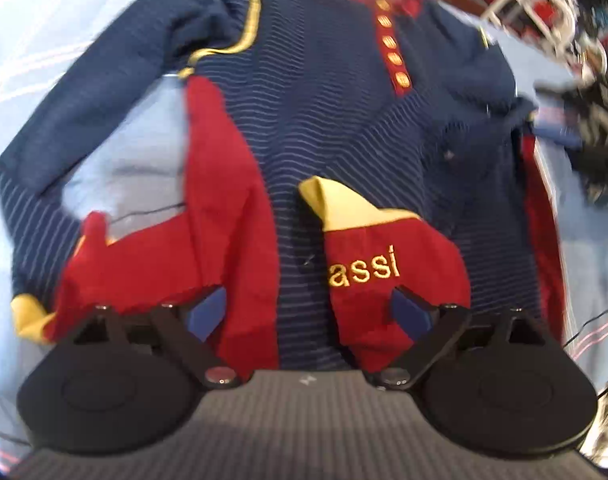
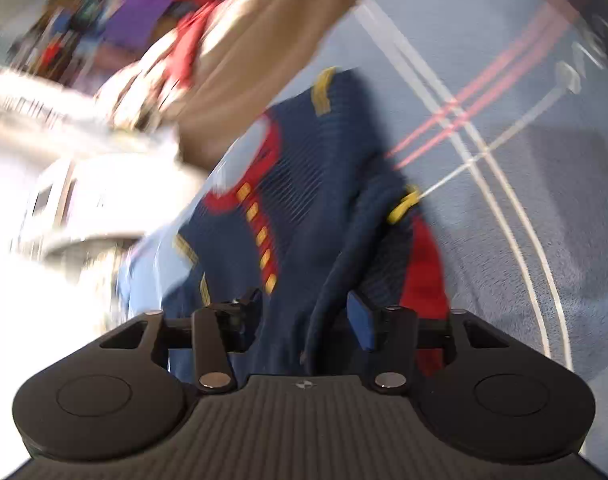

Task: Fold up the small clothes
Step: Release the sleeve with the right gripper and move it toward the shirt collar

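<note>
A small navy striped garment (image 1: 328,120) with red panels, yellow trim and a red button placket lies flat on a light blue blanket (image 1: 64,32). A red cuff with yellow "assi" lettering (image 1: 380,264) lies on its front. My left gripper (image 1: 308,312) is open, jaws wide apart, low over the garment's lower part. In the right wrist view the same garment (image 2: 300,208) is seen from its side. My right gripper (image 2: 304,312) is open, with a navy sleeve fold (image 2: 344,248) lying between the jaws, not pinched.
The blanket (image 2: 524,220) has white and pink stripes. A tan cloth (image 2: 272,40) and blurred white furniture (image 2: 64,140) lie beyond the garment in the right wrist view. Cluttered shelves (image 1: 564,20) show at the left wrist view's upper right.
</note>
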Motion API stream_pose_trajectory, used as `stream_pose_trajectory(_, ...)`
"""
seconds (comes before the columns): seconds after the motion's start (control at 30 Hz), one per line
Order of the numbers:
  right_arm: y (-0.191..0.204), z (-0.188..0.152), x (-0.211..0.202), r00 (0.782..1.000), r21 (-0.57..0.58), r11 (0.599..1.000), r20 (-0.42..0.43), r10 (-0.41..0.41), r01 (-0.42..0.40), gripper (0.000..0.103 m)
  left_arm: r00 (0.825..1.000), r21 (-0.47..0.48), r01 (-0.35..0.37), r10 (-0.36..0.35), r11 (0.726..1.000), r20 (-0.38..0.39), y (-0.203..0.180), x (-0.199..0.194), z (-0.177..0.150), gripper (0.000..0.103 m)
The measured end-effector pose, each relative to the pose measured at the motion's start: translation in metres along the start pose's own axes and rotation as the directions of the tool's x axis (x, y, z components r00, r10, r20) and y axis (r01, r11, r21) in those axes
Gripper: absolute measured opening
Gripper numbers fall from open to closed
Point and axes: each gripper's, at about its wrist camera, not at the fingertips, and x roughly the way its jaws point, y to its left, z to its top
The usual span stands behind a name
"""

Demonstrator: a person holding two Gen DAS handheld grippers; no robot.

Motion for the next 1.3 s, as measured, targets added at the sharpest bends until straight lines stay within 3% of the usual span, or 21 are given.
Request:
stream_pose_trajectory(0.07, -0.006, 0.005, 0.008, 0.999, 0.098, 0.995, 0.043, 0.016, -0.021, 0.080, 1.000, 0.001, 0.027, -0.027, 1.000, 0.000, -0.007, 0.007, 0.000, 0.090)
stream_pose_trajectory(0.1, -0.010, 0.007, 0.012, 0.999, 0.137, 0.991, 0.051, -0.007, 0.000, 0.073, 1.000, 0.011, 0.029, -0.029, 1.000, 0.007, -0.010, 0.010, 0.000, 0.087)
stream_pose_trajectory(0.13, -0.012, 0.009, 0.015, 0.997, 0.162, 0.986, 0.063, -0.052, 0.042, 0.066, 1.000, 0.028, 0.016, -0.016, 0.999, 0.019, -0.014, 0.012, -0.001, 0.077)
stream_pose_trajectory(0.17, -0.005, 0.009, 0.020, 0.992, 0.170, 0.983, 0.092, -0.089, 0.073, 0.042, 1.000, 0.042, -0.008, 0.007, 0.999, 0.023, -0.016, 0.014, -0.001, 0.069)
stream_pose_trajectory(0.2, -0.005, 0.011, 0.017, 0.984, 0.169, 0.980, 0.126, -0.130, 0.107, 0.018, 1.000, 0.041, -0.028, 0.027, 0.999, 0.014, -0.016, 0.016, -0.001, 0.047)
stream_pose_trajectory(0.23, -0.006, 0.014, 0.013, 0.972, 0.173, 0.973, 0.150, -0.178, 0.152, 0.014, 1.000, 0.025, -0.023, 0.023, 0.999, 0.009, -0.014, 0.016, -0.001, 0.019)
stream_pose_trajectory(0.27, -0.008, 0.017, 0.010, 0.964, 0.182, 0.967, 0.164, -0.210, 0.180, 0.008, 1.000, 0.001, 0.000, 0.000, 1.000, -0.002, -0.010, 0.016, 0.001, 0.014)
stream_pose_trajectory(0.37, -0.009, 0.023, -0.008, 0.955, 0.163, 0.970, 0.208, -0.214, 0.181, 0.008, 0.999, -0.050, 0.034, -0.033, 0.998, 0.008, 0.000, 0.006, 0.002, 0.010)
stream_pose_trajectory(0.47, -0.009, 0.030, -0.030, 0.940, 0.137, 0.972, 0.261, -0.220, 0.190, 0.007, 0.999, -0.028, 0.026, -0.025, 0.999, 0.037, 0.004, -0.013, -0.001, 0.005)
stream_pose_trajectory(0.63, -0.025, 0.042, -0.020, 0.932, 0.116, 0.962, 0.241, -0.269, 0.248, 0.009, 1.000, 0.005, -0.024, 0.024, 1.000, -0.005, 0.018, -0.023, -0.009, 0.005)
stream_pose_trajectory(0.7, -0.034, 0.040, -0.006, 0.940, 0.165, 0.952, 0.188, -0.286, 0.257, 0.040, 1.000, 0.015, 0.010, -0.010, 1.000, -0.011, 0.017, -0.026, -0.011, 0.012)
stream_pose_trajectory(0.77, -0.029, 0.031, -0.022, 0.924, 0.170, 0.944, 0.217, -0.315, 0.282, 0.064, 0.998, -0.001, 0.055, -0.055, 0.998, 0.003, 0.011, -0.031, -0.012, 0.031)
stream_pose_trajectory(0.8, -0.022, 0.027, -0.029, 0.918, 0.134, 0.945, 0.234, -0.322, 0.297, 0.071, 0.998, -0.008, 0.060, -0.060, 0.998, 0.003, 0.006, -0.030, -0.009, 0.052)
stream_pose_trajectory(0.83, -0.013, 0.023, -0.036, 0.910, 0.077, 0.943, 0.250, -0.332, 0.323, 0.072, 0.998, -0.005, 0.063, -0.063, 0.998, 0.006, 0.004, -0.030, -0.010, 0.063)
stream_pose_trajectory(0.93, 0.020, 0.019, -0.038, 0.918, -0.159, 0.929, 0.280, -0.281, 0.333, 0.072, 0.997, 0.016, 0.082, -0.082, 0.997, 0.011, -0.011, -0.018, -0.011, 0.064)
stream_pose_trajectory(0.97, 0.033, 0.021, -0.036, 0.925, -0.241, 0.916, 0.286, -0.249, 0.321, 0.076, 0.997, 0.020, 0.082, -0.082, 0.996, 0.006, -0.014, -0.011, -0.012, 0.064)
stream_pose_trajectory(1.0, 0.043, 0.024, -0.033, 0.931, -0.308, 0.897, 0.281, -0.232, 0.316, 0.089, 0.997, 0.024, 0.073, -0.073, 0.997, -0.001, -0.017, -0.005, -0.013, 0.064)
stream_pose_trajectory(1.07, 0.060, 0.032, -0.019, 0.935, -0.410, 0.851, 0.272, -0.229, 0.328, 0.092, 0.999, 0.022, 0.037, -0.036, 0.999, -0.016, -0.020, 0.006, -0.015, 0.066)
stream_pose_trajectory(1.17, 0.077, 0.045, 0.017, 0.921, -0.546, 0.742, 0.254, -0.295, 0.388, 0.092, 1.000, -0.005, 0.029, -0.029, 1.000, -0.010, -0.017, 0.017, -0.016, 0.073)
stream_pose_trajectory(1.23, 0.076, 0.055, 0.039, 0.914, -0.578, 0.709, 0.237, -0.329, 0.405, 0.092, 1.000, 0.005, 0.028, -0.029, 1.000, 0.005, -0.020, 0.019, -0.014, 0.074)
stream_pose_trajectory(1.3, 0.070, 0.069, 0.059, 0.883, -0.565, 0.682, 0.234, -0.408, 0.464, 0.089, 1.000, 0.025, 0.019, -0.020, 0.999, 0.014, -0.024, 0.022, -0.012, 0.074)
